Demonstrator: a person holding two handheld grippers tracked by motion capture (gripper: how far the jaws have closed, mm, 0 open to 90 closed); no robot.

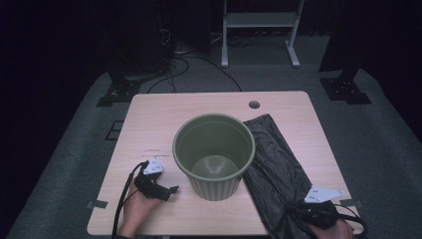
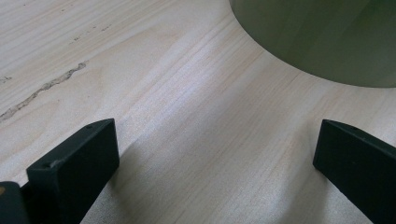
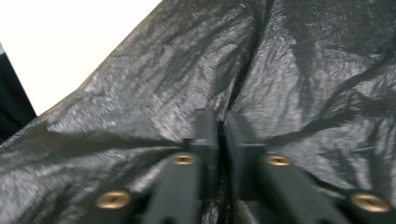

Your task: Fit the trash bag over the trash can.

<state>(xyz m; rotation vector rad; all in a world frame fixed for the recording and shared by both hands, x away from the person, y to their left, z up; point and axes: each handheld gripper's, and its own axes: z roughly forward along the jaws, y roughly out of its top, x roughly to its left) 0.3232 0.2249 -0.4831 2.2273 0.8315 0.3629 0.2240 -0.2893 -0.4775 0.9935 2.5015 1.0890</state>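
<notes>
your right gripper (image 3: 222, 135) has its jaws nearly together, pinching a fold of the black bag (image 1: 278, 164), which lies flat just right of the green bin (image 1: 214, 155) — touching it. your left gripper (image 2: 215, 154), jaws wide apart, rests on the table (image 1: 149, 124) beside the bin.

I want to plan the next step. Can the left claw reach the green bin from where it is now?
Probably yes. The left claw rests on the table beside the green bin, jaws open, with bare wood between them. The black bag lies on the bin's other side.
</notes>
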